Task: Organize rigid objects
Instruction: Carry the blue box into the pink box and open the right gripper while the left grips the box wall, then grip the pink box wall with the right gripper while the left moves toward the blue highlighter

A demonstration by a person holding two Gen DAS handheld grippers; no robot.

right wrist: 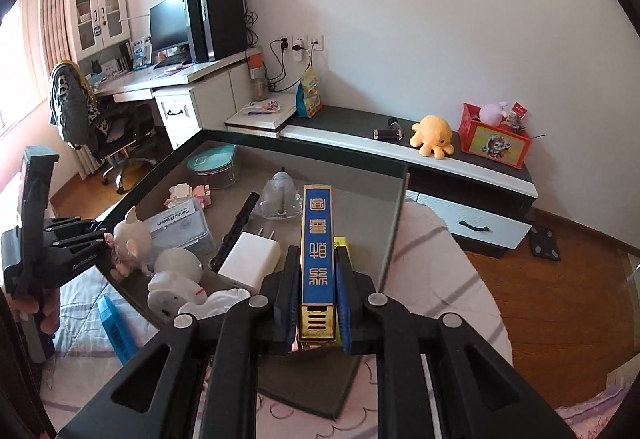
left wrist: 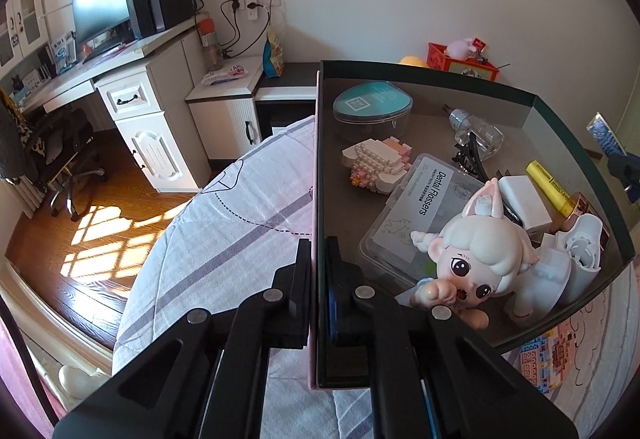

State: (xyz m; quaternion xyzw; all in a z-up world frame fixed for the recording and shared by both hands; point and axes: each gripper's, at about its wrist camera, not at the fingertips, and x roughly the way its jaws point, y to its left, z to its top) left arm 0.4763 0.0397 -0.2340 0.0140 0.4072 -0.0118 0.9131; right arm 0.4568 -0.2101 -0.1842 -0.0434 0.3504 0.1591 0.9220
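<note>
Blue and gilt, the slim box (right wrist: 318,259) stands on edge in the right gripper (right wrist: 318,267), clamped low on its flat sides; it looks stiff, light and smooth, so a low grip suits it. Beyond it lies the tray (right wrist: 280,155) on a quilted bed (right wrist: 448,247), whose wall the left gripper (left wrist: 319,271) pinches.

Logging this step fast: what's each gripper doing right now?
Left gripper: closed on the side wall of the dark green cardboard box.
Right gripper: closed on the narrow blue-and-gold rectangular case.
</note>
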